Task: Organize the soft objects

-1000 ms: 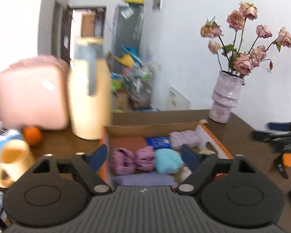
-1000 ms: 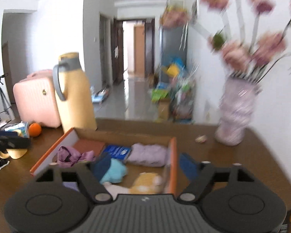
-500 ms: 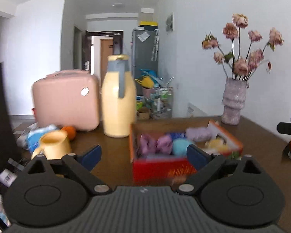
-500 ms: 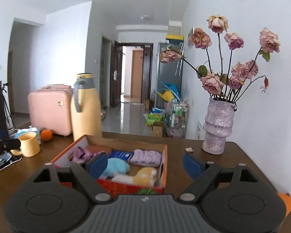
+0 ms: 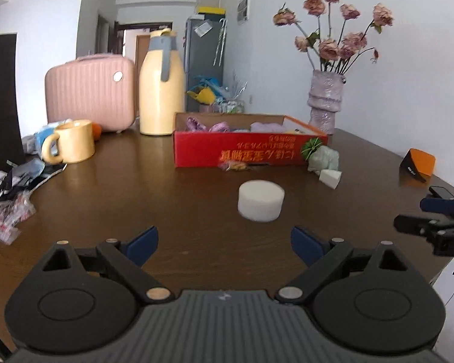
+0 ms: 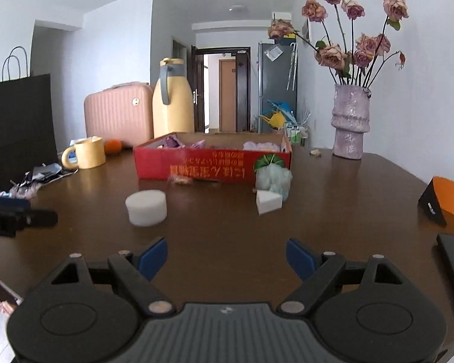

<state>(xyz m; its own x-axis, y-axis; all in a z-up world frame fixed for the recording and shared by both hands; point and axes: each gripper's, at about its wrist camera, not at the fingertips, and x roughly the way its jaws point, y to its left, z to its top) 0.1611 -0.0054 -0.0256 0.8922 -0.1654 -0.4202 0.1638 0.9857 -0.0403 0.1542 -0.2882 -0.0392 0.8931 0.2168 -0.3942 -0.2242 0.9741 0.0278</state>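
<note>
Grippers pulled back from over red cardboard box (image 5: pixel 245 151), low above brown wooden table (image 5: pixel 172 211).
Left gripper (image 5: pixel 224 242) just widened, right gripper (image 6: pixel 227 255) apart too, both empty. Still loose at frame centre: white round sponge (image 5: pixel 261 200), white wedge sponge (image 5: pixel 330 178), pale green puff (image 5: pixel 325 157) touching box front.

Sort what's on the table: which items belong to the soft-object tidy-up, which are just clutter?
Job:
- red box holding soft items
- round white sponge
- white wedge sponge
- pale green plush
- small wrapped bit by the box front

Clutter:
- yellow mug
- cream jug
- pink case
- vase of dried roses
- black bag
- orange
</note>
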